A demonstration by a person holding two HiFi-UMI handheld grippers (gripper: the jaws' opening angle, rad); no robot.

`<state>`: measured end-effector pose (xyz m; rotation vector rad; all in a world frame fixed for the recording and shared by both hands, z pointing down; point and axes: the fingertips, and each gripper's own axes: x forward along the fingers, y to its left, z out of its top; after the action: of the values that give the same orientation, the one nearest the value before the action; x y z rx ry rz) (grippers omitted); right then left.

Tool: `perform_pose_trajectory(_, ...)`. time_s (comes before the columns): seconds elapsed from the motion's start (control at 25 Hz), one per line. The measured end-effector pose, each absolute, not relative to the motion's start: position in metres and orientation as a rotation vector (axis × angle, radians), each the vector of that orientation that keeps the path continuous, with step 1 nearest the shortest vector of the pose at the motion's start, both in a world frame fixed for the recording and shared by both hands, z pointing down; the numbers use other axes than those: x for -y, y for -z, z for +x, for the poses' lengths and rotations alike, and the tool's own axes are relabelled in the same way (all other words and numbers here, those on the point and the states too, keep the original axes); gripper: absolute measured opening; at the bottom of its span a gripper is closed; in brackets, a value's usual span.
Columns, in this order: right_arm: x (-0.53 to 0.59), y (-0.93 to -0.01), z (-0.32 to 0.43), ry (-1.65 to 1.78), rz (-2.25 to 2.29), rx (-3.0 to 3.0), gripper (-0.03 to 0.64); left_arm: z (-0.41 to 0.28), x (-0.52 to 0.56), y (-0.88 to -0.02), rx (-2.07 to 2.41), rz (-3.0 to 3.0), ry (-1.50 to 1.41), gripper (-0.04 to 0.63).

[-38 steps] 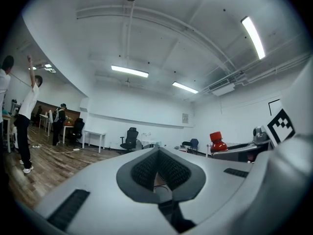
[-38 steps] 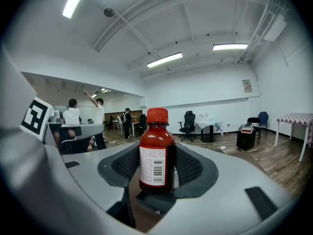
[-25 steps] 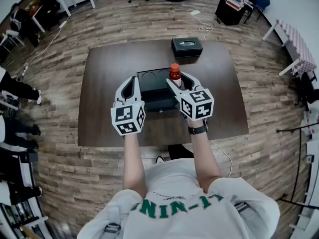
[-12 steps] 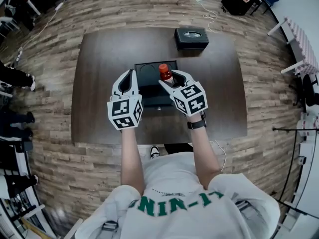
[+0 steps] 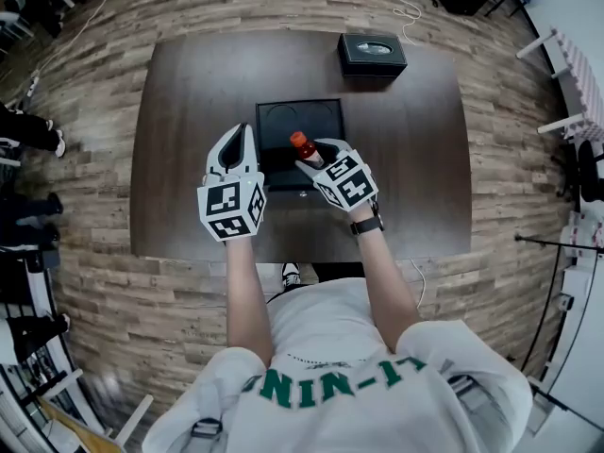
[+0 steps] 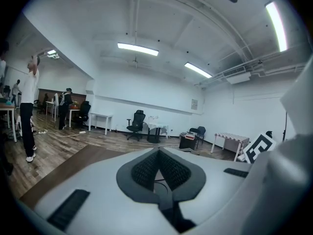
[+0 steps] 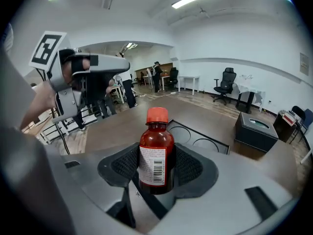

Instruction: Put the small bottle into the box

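Note:
The small bottle (image 5: 304, 149) is dark red with a red cap and a white label (image 7: 156, 155). My right gripper (image 5: 316, 156) is shut on its body, holding it tilted above the middle of the black box (image 5: 300, 121). In the right gripper view the pads (image 7: 193, 166) press on both sides of the bottle, and the box (image 7: 208, 142) lies just beyond with two round recesses. My left gripper (image 5: 239, 140) hovers at the box's left edge, shut and holding nothing (image 6: 157, 153).
A black tissue box (image 5: 372, 53) stands at the far right of the dark wooden table (image 5: 415, 159). People stand off the table's left side (image 5: 24, 130). Office chairs and desks line the far walls (image 7: 226, 84).
My right gripper has carried the bottle leftward, from the box's right rear to over its middle, and tilted it. The left gripper has stayed beside the box.

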<state>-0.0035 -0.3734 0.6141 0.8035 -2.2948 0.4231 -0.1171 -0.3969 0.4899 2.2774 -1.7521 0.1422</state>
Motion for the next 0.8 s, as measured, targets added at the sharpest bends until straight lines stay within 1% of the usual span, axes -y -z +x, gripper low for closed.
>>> perform_pose_trajectory(0.36,0.367,-0.684,-0.017,-0.31,0.542,2.146,0.228,-0.136,0.404,-0.501,1.771,2.227,-0.159,0.006)
perform_pose_trajectory(0.8,0.36,-0.755,-0.016,-0.083,0.245,1.94,0.229,-0.15,0.407,-0.516,1.787,2.187,-0.183,0.006)
